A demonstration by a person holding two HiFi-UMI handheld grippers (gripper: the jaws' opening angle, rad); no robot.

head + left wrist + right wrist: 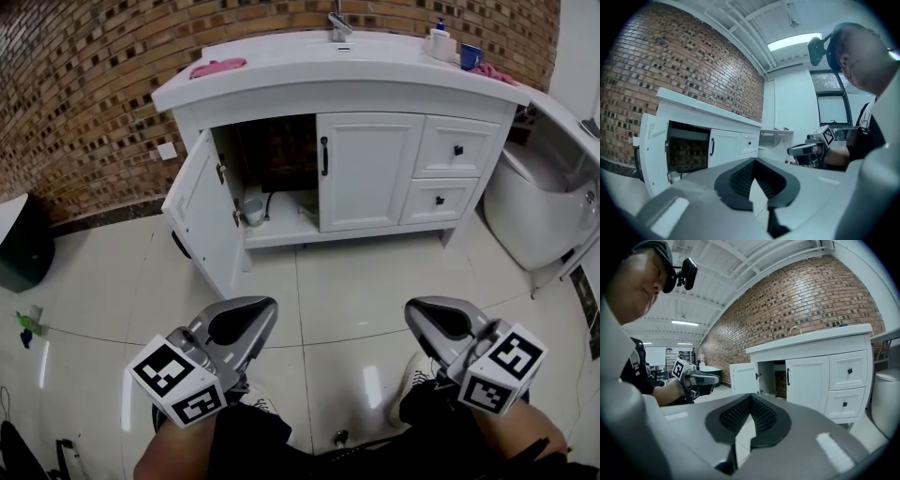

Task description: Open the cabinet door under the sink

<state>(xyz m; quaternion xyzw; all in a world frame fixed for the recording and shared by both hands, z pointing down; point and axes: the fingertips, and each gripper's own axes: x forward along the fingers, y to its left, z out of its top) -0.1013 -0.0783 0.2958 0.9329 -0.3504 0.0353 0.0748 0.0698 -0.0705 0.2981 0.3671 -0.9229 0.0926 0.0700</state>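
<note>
No words, brands or numbers can be read; only black-and-white square markers on the cube (178, 380) of the left gripper (265, 306) and the right gripper (414, 309)

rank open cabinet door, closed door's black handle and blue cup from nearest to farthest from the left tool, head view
1. open cabinet door, swung out at left
2. black handle, centre, further back
3. blue cup, far right, at the back

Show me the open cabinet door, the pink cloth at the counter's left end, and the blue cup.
open cabinet door (202, 220), head view, middle of its panel
pink cloth (217, 67), head view, its middle
blue cup (470, 56), head view, its side
</note>
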